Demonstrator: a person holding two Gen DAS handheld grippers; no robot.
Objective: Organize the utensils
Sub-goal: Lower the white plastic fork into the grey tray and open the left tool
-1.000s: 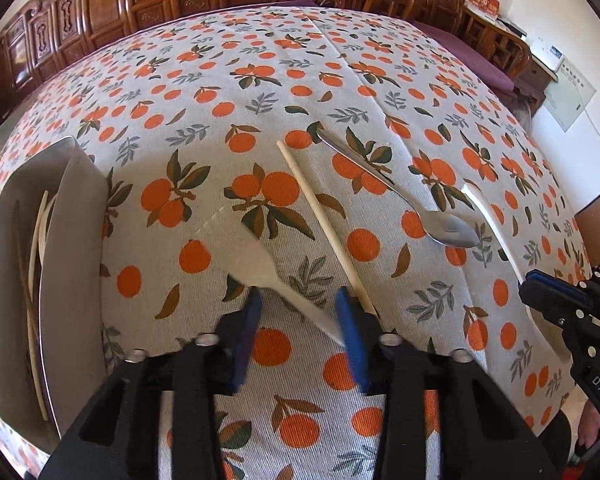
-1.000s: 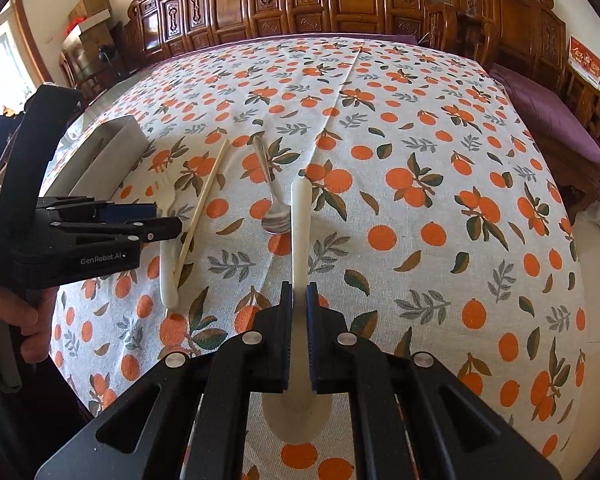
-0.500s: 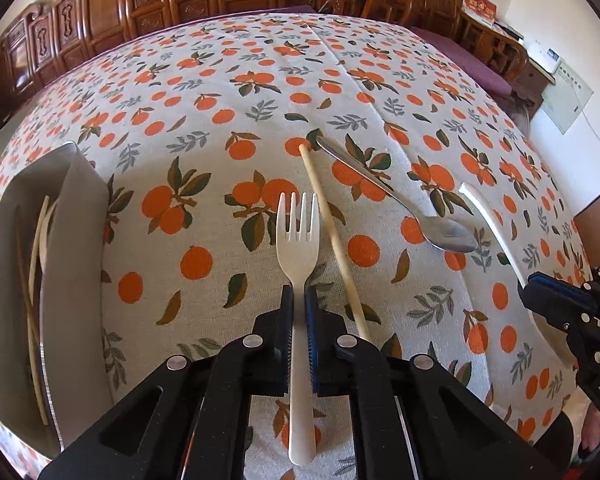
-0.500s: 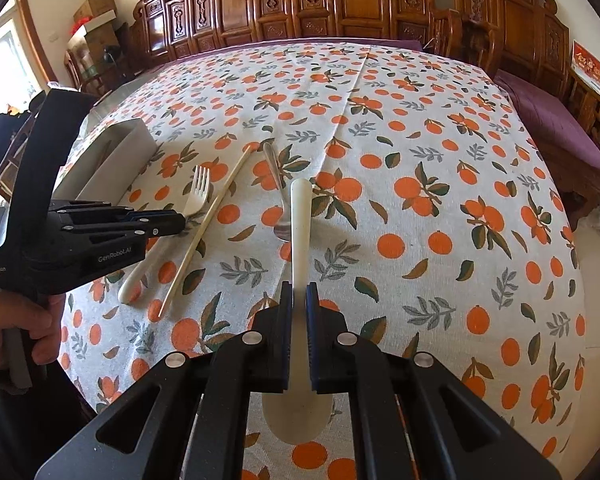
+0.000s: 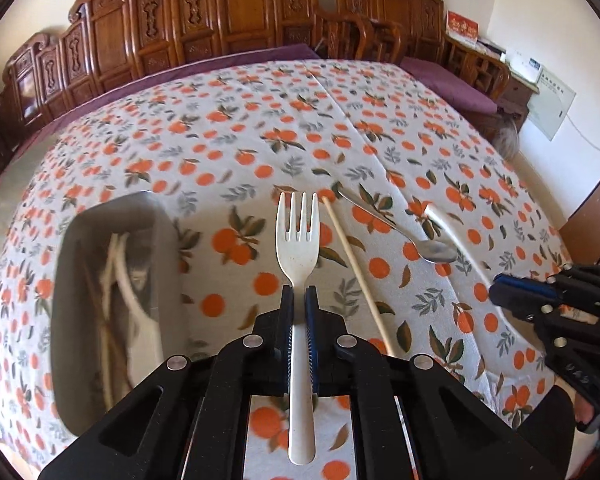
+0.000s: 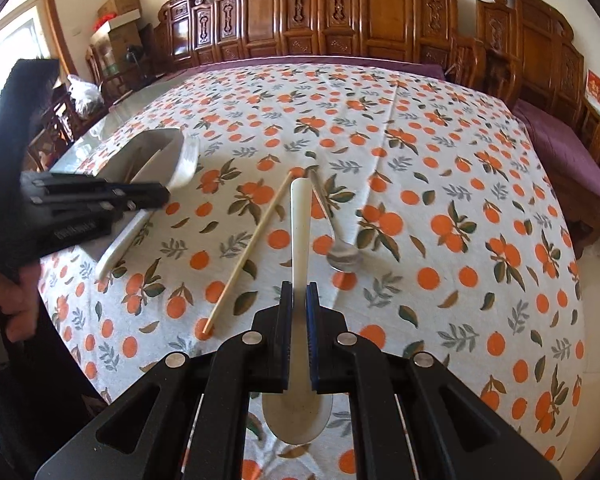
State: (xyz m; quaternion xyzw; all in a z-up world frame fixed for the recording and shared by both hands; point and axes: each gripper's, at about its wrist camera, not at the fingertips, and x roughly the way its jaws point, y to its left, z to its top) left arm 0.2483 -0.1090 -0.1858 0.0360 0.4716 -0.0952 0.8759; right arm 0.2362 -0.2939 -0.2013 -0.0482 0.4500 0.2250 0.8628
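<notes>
My left gripper is shut on the neck of a white plastic fork, tines pointing away, held above the cloth beside a grey tray. The tray holds chopsticks and white utensils. My right gripper is shut on the handle of a white spoon, its bowl near the camera. On the cloth lie one chopstick and a metal spoon, between the two grippers. In the right wrist view the left gripper hovers next to the tray, with the fork in it.
The table wears a white cloth with an orange-fruit print. Carved wooden chairs line its far side. A person's hand grips the left tool's handle. The right gripper shows at the right edge of the left wrist view.
The left gripper closed on the fork and lifted it off the cloth towards the tray. The right gripper rose a little with the white spoon still in it.
</notes>
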